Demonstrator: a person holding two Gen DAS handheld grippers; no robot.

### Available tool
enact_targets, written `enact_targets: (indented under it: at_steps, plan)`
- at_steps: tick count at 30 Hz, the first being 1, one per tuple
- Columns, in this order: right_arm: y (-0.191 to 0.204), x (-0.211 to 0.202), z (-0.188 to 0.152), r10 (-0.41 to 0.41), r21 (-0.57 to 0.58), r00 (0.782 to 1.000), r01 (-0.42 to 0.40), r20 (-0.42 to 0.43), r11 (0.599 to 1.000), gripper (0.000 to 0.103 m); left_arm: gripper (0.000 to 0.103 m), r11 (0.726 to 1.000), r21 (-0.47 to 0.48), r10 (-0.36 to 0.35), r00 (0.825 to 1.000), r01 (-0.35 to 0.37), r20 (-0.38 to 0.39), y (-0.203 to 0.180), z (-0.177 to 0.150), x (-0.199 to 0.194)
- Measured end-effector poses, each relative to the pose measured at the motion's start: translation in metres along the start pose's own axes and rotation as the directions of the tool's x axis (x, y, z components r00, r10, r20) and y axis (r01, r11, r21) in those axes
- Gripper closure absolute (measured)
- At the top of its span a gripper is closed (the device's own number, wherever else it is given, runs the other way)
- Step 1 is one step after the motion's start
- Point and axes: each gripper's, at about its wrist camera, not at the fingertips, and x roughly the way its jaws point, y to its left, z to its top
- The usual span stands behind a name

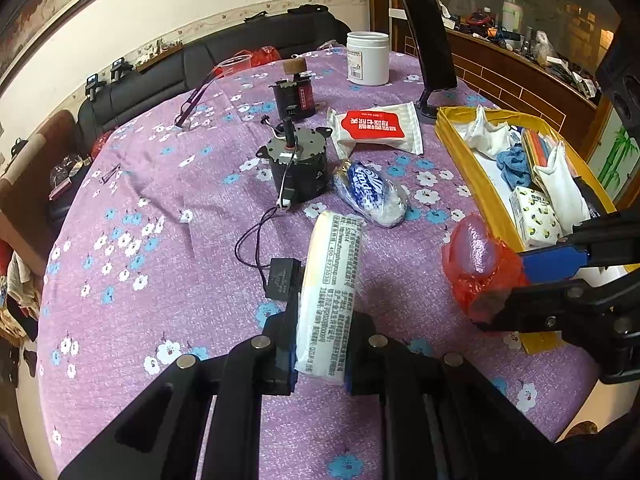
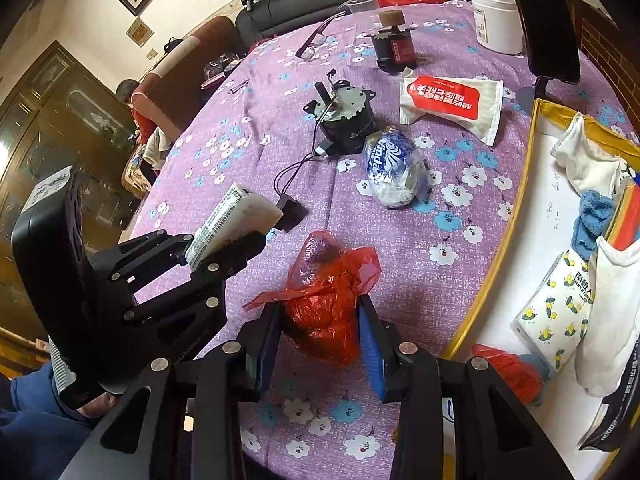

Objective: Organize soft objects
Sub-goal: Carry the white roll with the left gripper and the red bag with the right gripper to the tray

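While both arms hang over the purple flowered surface (image 1: 160, 240), each has something soft in its grip. The left claw (image 1: 320, 364) is clamped on a white tissue pack (image 1: 334, 292) with printed text, holding it up off the cloth, right beside a small black box (image 1: 284, 278) on a wire. Over on the right, the right claw (image 2: 320, 344) pinches a crumpled red plastic bag (image 2: 324, 312) between its blue pads (image 2: 372, 360), low over the cloth and just short of the yellow-rimmed tray (image 2: 492, 276). That tray already carries white cloths (image 2: 588, 160), a blue rag (image 2: 592, 216), and a lemon-print tissue pack (image 2: 556, 312). Out in the middle, a blue-and-white wrapped bundle (image 1: 370, 194) lies next to a black motor (image 1: 298, 168), and a red-and-white wipes packet (image 1: 376, 128) sits beyond them. Further back stands a white jar (image 1: 368, 58).
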Motion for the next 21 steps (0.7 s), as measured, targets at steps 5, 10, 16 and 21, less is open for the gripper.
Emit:
enact_targets:
  at_steps: [5,10,16,21]
  plan:
    - [-0.001,-0.004,-0.001,-0.004,0.005,1.000,0.004,0.008,1.000,0.062,0.088,1.000,0.010,0.003,1.000,-0.003,0.010,-0.002,0.001,-0.003]
    - [-0.004,-0.009,-0.003,-0.006,0.013,1.000,0.006,0.013,1.000,0.062,0.088,1.000,0.020,0.004,1.000,-0.004,0.020,-0.006,0.003,-0.005]
    - [-0.011,-0.017,-0.006,-0.008,0.023,1.000,0.007,0.024,1.000,0.062,0.088,0.999,0.034,0.004,1.000,-0.005,0.031,-0.013,0.007,-0.008]
    - [-0.020,-0.025,-0.010,-0.009,0.039,0.999,0.008,0.033,0.999,0.062,0.088,0.999,0.042,0.006,0.999,-0.008,0.035,-0.020,0.008,-0.009]
